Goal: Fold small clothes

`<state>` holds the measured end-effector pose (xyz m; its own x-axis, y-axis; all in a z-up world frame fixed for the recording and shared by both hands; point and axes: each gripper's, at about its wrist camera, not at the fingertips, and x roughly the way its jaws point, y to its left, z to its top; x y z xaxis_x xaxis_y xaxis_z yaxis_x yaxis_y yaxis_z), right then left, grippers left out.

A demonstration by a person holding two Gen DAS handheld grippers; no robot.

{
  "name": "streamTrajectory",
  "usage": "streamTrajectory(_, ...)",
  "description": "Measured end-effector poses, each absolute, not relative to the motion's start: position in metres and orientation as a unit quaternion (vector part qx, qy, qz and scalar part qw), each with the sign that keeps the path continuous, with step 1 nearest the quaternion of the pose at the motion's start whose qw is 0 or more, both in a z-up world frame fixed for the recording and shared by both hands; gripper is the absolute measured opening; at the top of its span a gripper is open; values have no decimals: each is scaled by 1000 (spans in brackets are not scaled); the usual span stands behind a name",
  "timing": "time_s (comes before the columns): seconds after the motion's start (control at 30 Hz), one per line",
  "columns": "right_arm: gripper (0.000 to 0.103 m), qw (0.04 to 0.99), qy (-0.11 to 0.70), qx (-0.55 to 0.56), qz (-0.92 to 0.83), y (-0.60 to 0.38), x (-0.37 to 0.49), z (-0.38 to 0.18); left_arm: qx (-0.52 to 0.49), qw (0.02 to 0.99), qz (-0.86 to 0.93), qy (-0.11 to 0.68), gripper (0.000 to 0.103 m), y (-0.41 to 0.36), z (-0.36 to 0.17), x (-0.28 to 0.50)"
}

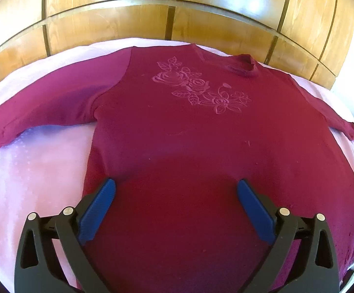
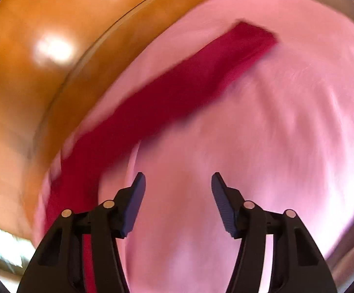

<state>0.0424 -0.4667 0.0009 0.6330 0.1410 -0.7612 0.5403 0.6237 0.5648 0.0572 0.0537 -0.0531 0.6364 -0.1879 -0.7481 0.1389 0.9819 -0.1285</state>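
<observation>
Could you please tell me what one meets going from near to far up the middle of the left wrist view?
Left gripper, open above the cloth → plain lower front of the maroon sweater → embossed rose design → collar → pink bed cover → wooden panelled wall.

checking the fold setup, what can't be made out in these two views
- Left wrist view: sweater hem, hidden under the left claw and cut by the bottom edge; left cuff cut by the edge.
- Right wrist view: motion blur smears the sleeve and bedsheet.
</observation>
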Motion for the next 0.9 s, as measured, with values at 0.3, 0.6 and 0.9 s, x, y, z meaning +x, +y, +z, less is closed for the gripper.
streamTrajectory(0.3, 42, 789, 391, 402, -251, -507, 128, -32, -25, 904, -88, 417, 99, 50, -55, 59)
streamTrajectory(0.6, 5, 882, 376, 243, -144, -420, 162, 55, -23, 905, -87, 417, 99, 50, -54, 59)
streamTrajectory(0.9, 5, 906, 384, 163, 74, -194, 215, 81, -30, 905, -89, 416, 99, 51, -55, 59)
